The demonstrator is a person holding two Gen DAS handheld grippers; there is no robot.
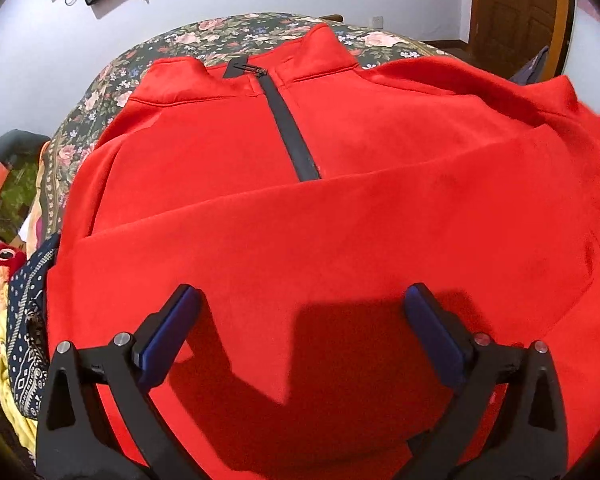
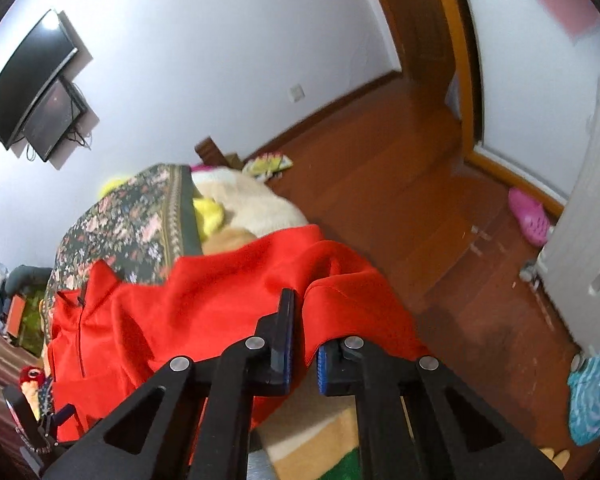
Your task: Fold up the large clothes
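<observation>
A large red zip-neck sweatshirt (image 1: pixel 340 220) lies front up on a bed with a floral cover (image 1: pixel 220 36), collar and black zipper (image 1: pixel 288 132) at the far side. One sleeve is folded across the chest. My left gripper (image 1: pixel 300 300) hovers open and empty over the lower body of the sweatshirt. My right gripper (image 2: pixel 304 312) is shut on a fold of the red sweatshirt (image 2: pixel 220 304) at its right edge and holds it lifted over the bed's side. The right finger is mostly hidden by the cloth.
A dark patterned cloth (image 1: pixel 28 344), yellow fabric and a red plush toy (image 1: pixel 0 260) lie at the bed's left edge. Cream and yellow bedding (image 2: pixel 244 204) lies past the floral cover. Wooden floor (image 2: pixel 420 208) holds a pink slipper (image 2: pixel 530 210).
</observation>
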